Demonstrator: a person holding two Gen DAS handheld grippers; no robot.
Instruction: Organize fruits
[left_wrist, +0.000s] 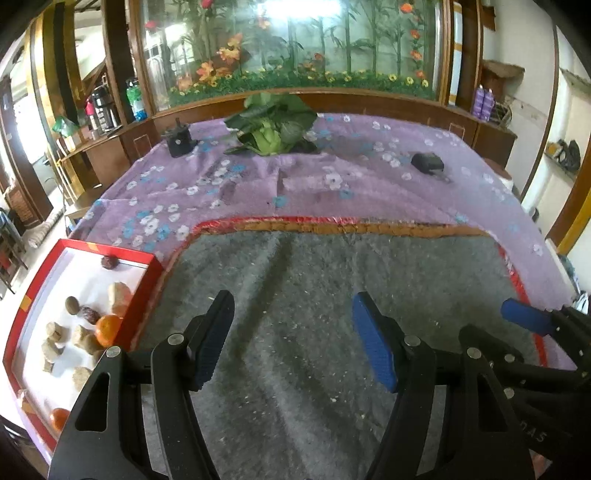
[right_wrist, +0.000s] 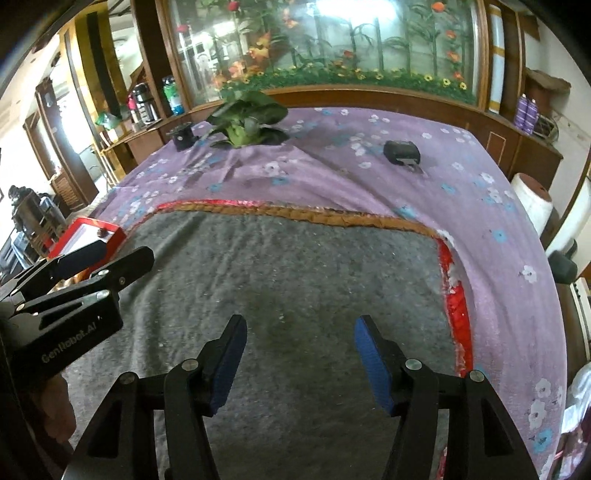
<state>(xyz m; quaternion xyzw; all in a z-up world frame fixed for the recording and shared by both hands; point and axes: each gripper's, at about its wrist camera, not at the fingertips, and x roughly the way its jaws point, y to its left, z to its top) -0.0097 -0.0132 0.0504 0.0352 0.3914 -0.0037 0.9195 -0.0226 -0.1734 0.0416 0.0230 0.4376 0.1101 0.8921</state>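
A red tray (left_wrist: 142, 291) with a white floor lies at the left edge of the grey mat (left_wrist: 295, 280). It holds two oranges (left_wrist: 108, 328), dark red dates (left_wrist: 109, 261), a walnut (left_wrist: 72, 305) and several pale chunks. My left gripper (left_wrist: 291, 332) hovers open over bare mat just right of the tray, with nothing between its blue pads. My right gripper (right_wrist: 301, 350) is also open and empty over the mat. Its blue pad (left_wrist: 524, 318) shows at the right of the left wrist view. The right wrist view shows the tray (right_wrist: 110, 236) behind the left gripper's fingers (right_wrist: 122, 264).
The mat lies on a purple flowered cloth (left_wrist: 369, 184) over a wide table. At the back stand a leafy plant (left_wrist: 271, 129), a small black device (left_wrist: 179, 142) and a dark pouch (left_wrist: 426, 162). A wooden cabinet with a glass flower display runs behind.
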